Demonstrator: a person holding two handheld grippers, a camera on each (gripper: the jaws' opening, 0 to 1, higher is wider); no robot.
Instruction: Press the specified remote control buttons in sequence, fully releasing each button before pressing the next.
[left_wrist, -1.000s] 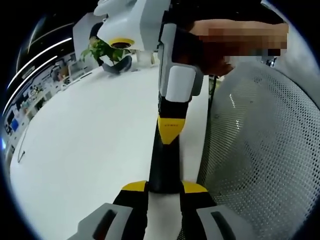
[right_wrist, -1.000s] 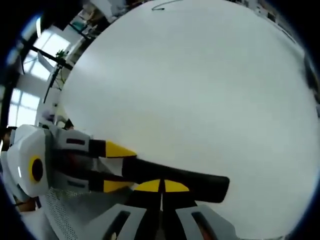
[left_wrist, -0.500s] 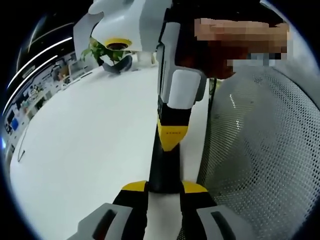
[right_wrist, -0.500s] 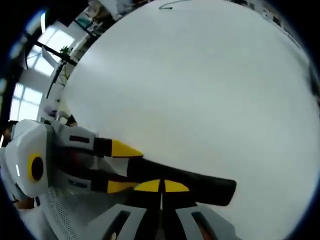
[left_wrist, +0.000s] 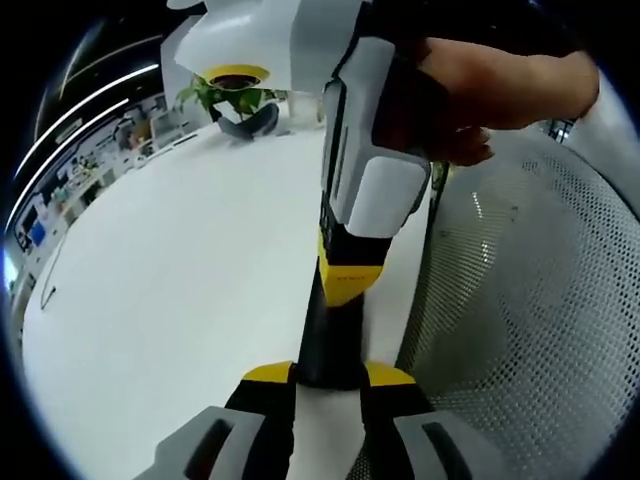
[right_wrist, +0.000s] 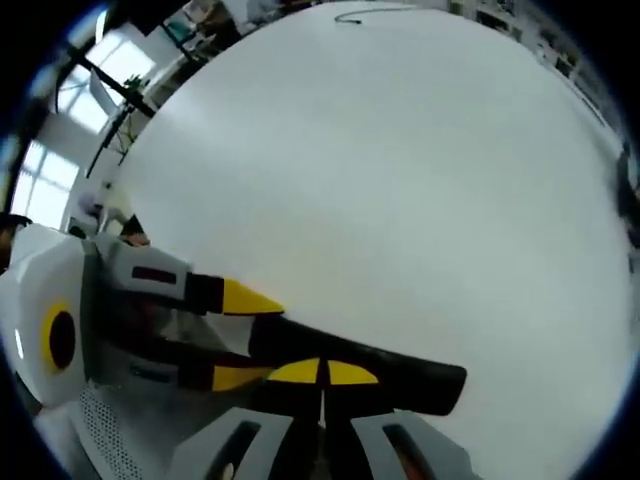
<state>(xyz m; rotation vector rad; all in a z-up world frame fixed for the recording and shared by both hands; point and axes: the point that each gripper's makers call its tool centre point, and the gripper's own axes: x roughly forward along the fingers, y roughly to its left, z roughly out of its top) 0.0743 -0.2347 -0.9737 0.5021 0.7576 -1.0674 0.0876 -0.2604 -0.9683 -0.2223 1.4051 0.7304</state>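
Gleaming white table (left_wrist: 170, 300), office beyond.

The remote (left_wrist: 328, 335) looks matt black plastic. The table (right_wrist: 400, 190) is smooth, white, slightly glossy. The chair (left_wrist: 520, 320) back is perforated white mesh.

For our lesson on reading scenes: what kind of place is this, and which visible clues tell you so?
Probably an open-plan office or lab. A large white table stretches away, a mesh office chair stands beside it, a potted plant sits at the far end, and long ceiling light strips run overhead.
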